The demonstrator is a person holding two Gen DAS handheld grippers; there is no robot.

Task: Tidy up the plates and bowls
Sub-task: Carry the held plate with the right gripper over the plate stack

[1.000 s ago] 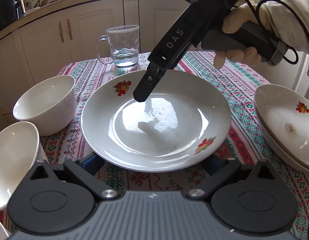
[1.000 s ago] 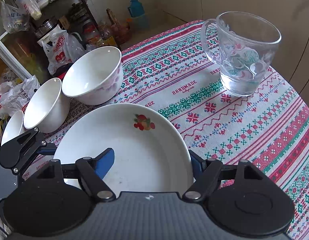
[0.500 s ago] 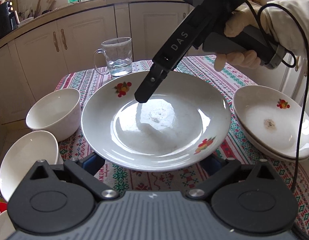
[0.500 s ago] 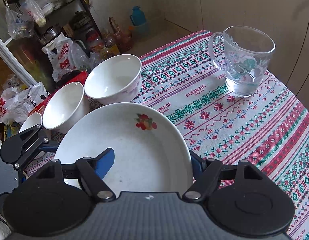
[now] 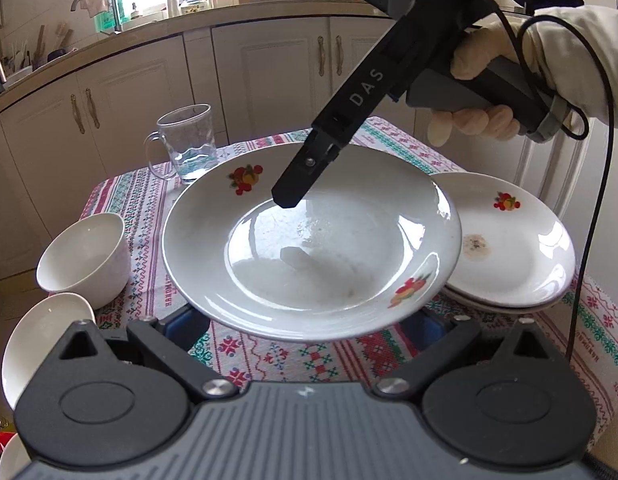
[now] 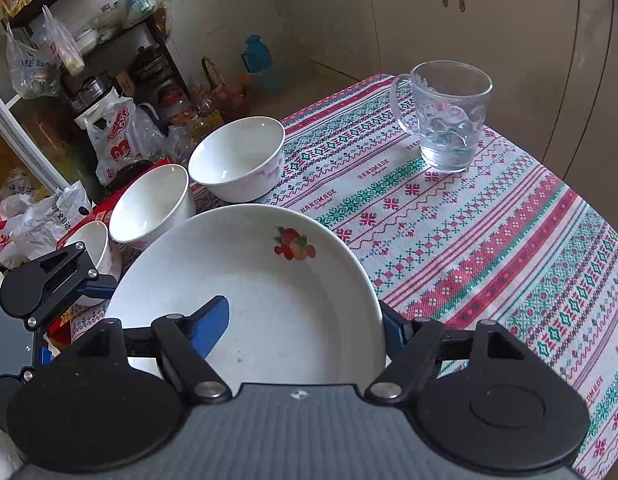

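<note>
Tablecloth (image 6: 489, 240): patterned, beneath everything.
Fruit-print plate (image 5: 309, 248): lifted, centre; right gripper (image 6: 305, 320) clamps its rim, left gripper (image 5: 305, 328) spread wide below.
Stacked plates (image 5: 509, 248): 3 o'clock, left view only.
Bowls (image 6: 237, 160): 10 o'clock.
Glass mug (image 6: 445, 116): 1 o'clock.

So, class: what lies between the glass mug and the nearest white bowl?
Only bare patterned tablecloth separates glass mug and bowl, clearest in the right wrist view.

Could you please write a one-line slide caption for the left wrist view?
Right gripper clamps the far rim of a fruit-patterned plate raised above the tablecloth, beside stacked plates, bowls and a glass mug.
</note>
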